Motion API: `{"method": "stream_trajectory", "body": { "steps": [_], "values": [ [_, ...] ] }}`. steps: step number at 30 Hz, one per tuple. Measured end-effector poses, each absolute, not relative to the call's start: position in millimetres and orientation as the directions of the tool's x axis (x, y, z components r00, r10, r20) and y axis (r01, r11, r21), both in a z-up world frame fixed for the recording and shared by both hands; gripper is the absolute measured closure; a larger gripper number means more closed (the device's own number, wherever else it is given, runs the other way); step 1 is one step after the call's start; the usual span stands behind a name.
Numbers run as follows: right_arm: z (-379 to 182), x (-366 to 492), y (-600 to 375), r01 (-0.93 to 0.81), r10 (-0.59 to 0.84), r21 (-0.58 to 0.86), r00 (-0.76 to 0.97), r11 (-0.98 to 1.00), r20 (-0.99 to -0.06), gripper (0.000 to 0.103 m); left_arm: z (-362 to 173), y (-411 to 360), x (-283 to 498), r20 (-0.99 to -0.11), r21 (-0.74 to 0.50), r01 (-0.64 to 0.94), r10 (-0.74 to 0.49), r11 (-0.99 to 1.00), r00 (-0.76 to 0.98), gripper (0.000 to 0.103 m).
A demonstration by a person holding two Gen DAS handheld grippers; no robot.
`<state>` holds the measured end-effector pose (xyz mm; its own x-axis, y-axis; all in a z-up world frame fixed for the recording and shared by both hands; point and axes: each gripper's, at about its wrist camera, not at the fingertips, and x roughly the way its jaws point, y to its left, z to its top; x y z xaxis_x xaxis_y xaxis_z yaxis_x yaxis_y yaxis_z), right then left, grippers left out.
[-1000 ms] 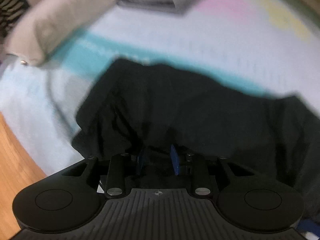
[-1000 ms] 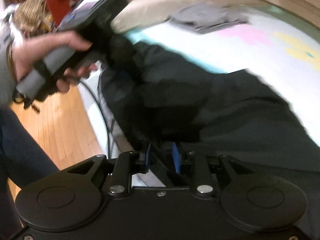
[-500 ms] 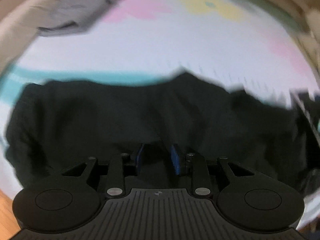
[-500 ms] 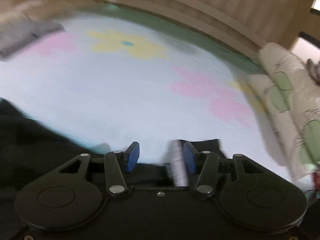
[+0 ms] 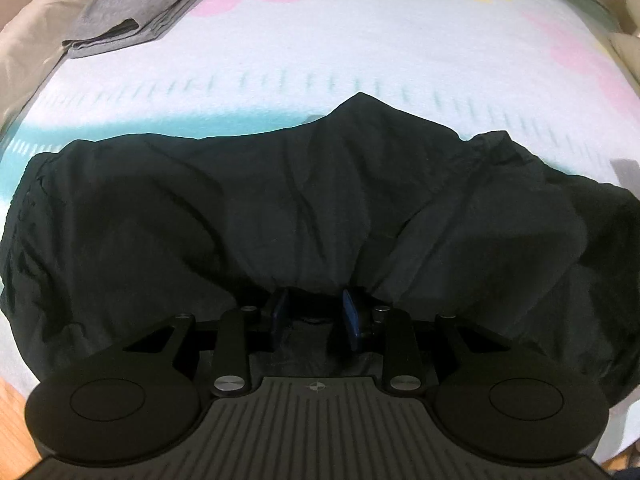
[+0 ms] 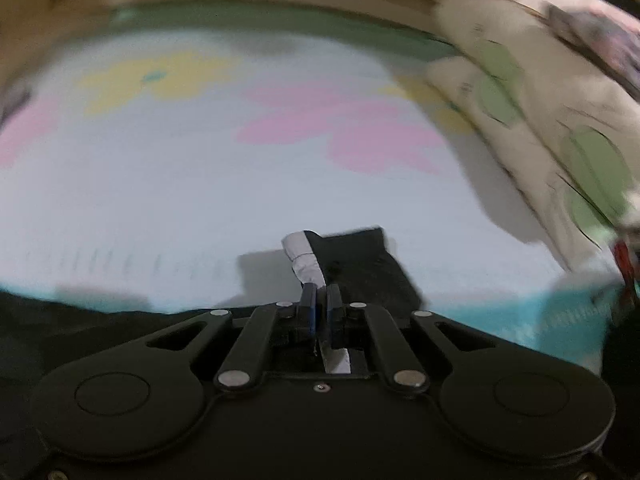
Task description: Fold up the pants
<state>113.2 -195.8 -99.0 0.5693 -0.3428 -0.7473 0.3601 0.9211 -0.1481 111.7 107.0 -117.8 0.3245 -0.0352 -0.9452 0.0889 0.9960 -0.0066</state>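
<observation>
Your left hand-held gripper (image 5: 316, 314) is pointing steeply down, its blue pads pinching a bunched fold of the crumpled black fabric pants (image 5: 280, 208) lying across the pale flower-print bed sheet (image 5: 360, 40). Your right hand-held gripper (image 6: 320, 306) has just been closing, now clamping a pant end with a grey-white strip; half a second ago its jaws stood apart.

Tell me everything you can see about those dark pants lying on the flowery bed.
The dark, thin, wrinkled fabric pants lie bunched in a broad heap across the pale flowered bedspread. The left gripper clamps a gathered bunch at their near edge. The right gripper has just closed on a corner bearing a white strip, lifting it clear of the bedspread.
</observation>
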Motion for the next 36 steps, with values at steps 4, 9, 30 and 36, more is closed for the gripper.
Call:
{"method": "stream_trajectory", "body": {
  "steps": [4, 9, 30, 36],
  "values": [
    [-74.1, 59.6, -243.9, 0.463, -0.343, -0.063, 0.551, 0.884, -0.761, 0.095, -119.0, 108.1, 116.1, -0.946, 0.0, 0.08, -0.026, 0.997, 0.324, 0.074],
    [-82.9, 3.5, -286.1, 0.559, -0.365, -0.048, 0.471, 0.828, -0.803, 0.095, -117.3, 107.4, 125.3, -0.945, 0.007, 0.076, -0.018, 0.997, 0.326, 0.074],
    [-151.1, -20.3, -346.5, 0.661, -0.3, -0.097, 0.201, 0.744, -0.932, 0.097, -116.7, 134.7, 90.3, -0.941, 0.016, 0.108, -0.022, 0.994, 0.338, 0.074],
    [-161.0, -19.2, -347.1, 0.663, -0.309, -0.147, 0.133, 0.734, -0.942, 0.096, -111.1, 147.3, 80.8, -0.938, 0.01, 0.094, -0.023, 0.996, 0.345, 0.074]
  ]
}}
